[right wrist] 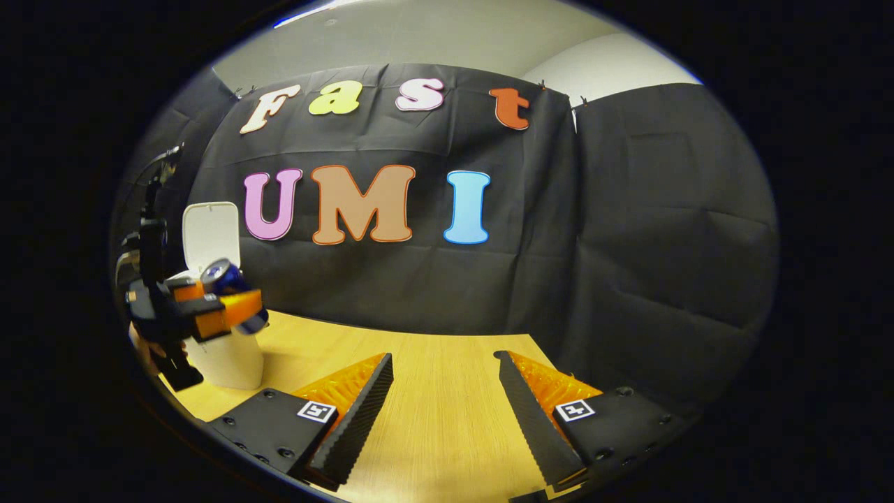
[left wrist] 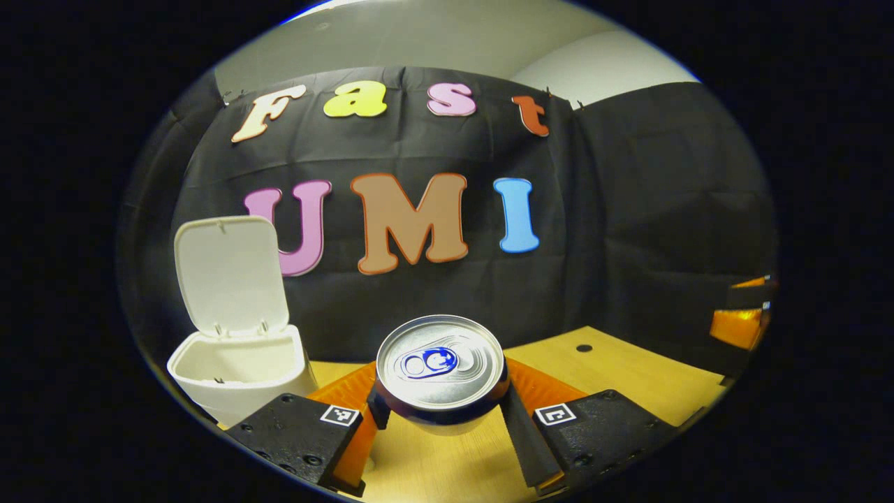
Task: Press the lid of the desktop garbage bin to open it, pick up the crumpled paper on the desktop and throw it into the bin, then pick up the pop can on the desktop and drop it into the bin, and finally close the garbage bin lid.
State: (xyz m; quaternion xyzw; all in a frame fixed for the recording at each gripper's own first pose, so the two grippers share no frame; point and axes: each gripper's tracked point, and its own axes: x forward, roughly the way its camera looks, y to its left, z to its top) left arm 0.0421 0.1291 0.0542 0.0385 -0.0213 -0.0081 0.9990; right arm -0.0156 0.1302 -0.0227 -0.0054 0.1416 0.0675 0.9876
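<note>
Wooden desktop backed by the black cloth wall of the booth. Left gripper view: the left gripper clamps the pop can between both fingers, raised off the desktop, just right of the white garbage bin, whose lid stands upright, open. Right gripper view: the right gripper, fingers spread and holding nothing, lies well right of the bin; it shows the can's blue side.

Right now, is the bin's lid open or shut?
Open. The lid stands straight up behind the bin, and you can see into the bin's hollow top.
</note>
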